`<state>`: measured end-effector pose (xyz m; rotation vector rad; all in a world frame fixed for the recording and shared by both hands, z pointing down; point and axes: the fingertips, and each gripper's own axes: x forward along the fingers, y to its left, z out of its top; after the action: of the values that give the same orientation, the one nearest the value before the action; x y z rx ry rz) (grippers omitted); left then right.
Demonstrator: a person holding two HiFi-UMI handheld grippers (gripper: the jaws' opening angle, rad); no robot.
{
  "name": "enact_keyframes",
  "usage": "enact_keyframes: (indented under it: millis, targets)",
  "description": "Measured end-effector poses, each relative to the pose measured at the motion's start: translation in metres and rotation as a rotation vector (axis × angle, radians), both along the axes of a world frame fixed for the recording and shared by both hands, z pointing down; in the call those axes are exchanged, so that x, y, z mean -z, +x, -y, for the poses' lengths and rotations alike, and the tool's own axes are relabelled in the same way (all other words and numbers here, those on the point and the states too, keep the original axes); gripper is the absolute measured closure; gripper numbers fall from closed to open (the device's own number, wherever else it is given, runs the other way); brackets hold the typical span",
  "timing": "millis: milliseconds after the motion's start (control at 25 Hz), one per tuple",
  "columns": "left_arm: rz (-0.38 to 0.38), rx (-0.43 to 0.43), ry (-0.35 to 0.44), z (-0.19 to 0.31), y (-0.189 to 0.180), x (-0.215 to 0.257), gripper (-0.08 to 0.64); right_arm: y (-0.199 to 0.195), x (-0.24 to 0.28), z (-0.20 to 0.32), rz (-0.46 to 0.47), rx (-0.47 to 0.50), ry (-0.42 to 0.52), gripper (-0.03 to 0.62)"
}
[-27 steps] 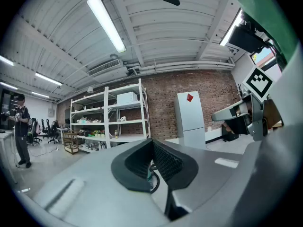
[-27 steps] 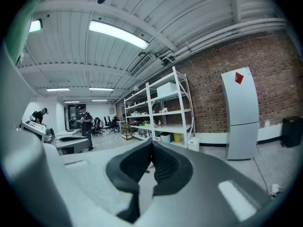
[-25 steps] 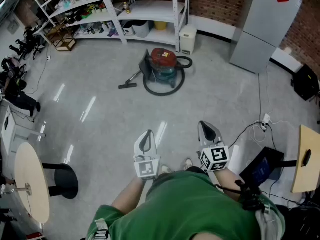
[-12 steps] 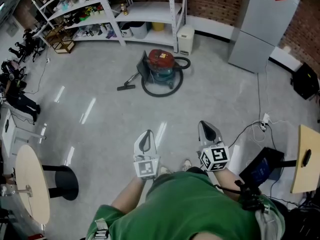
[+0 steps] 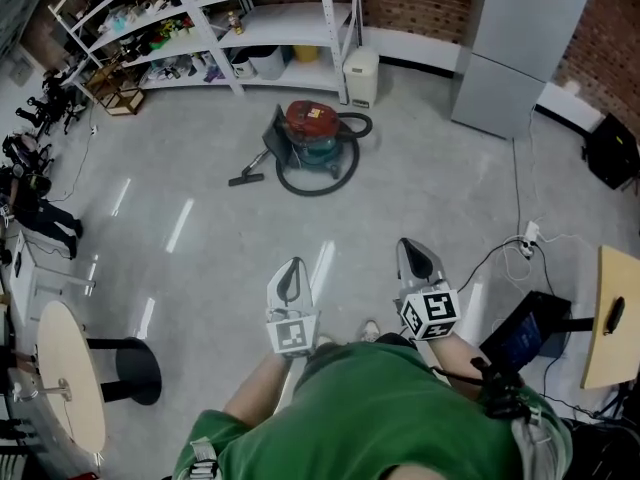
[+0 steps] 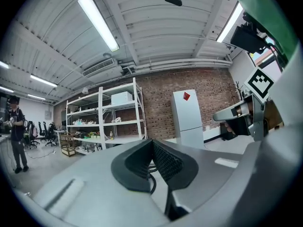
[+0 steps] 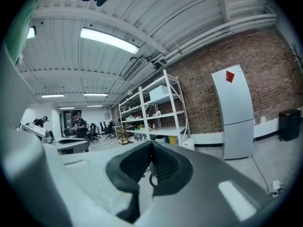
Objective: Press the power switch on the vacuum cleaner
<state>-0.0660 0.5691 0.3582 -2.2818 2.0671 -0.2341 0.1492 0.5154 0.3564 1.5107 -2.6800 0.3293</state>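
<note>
Power switch: too small to make out on the vacuum cleaner [image 5: 315, 136].
Vacuum cleaner: on floor [image 5: 420, 188], well apart from both claws.
Left claw [image 5: 291, 280]: jaws together, empty.
Right claw [image 5: 415, 261]: jaws together, empty.
Behind vacuum cleaner: shelf rack [image 5: 290, 28]; fridge [image 5: 515, 48] to its right.

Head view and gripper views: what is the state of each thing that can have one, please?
vacuum cleaner: upright on the floor, untouched, far from both grippers.
hose: looped on the floor around the vacuum cleaner.
refrigerator: doors closed.
left gripper: jaws together, empty.
right gripper: jaws together, empty.
</note>
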Motion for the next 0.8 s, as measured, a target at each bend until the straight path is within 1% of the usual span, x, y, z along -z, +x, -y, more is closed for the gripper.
enact_keyframes:
  millis: [160,360,600,800]
  targets:
    - [-0.001,-0.02,0.013,0.019,0.023,0.002,0.554,0.021,0.0,0.013,0.0,-0.01,0.008,0.589]
    - [0.003,-0.057,0.019,0.035,0.038,0.004,0.554,0.033,0.001,0.022,0.001,-0.028,0.014,0.589]
    - [-0.007,-0.097,0.011,0.062,0.044,0.004,0.554,0.039,0.004,0.041,0.015,-0.063,0.019,0.589]
    - [-0.021,-0.116,0.033,0.103,0.043,0.002,0.554,0.041,0.001,0.071,0.013,-0.089,0.031,0.589]
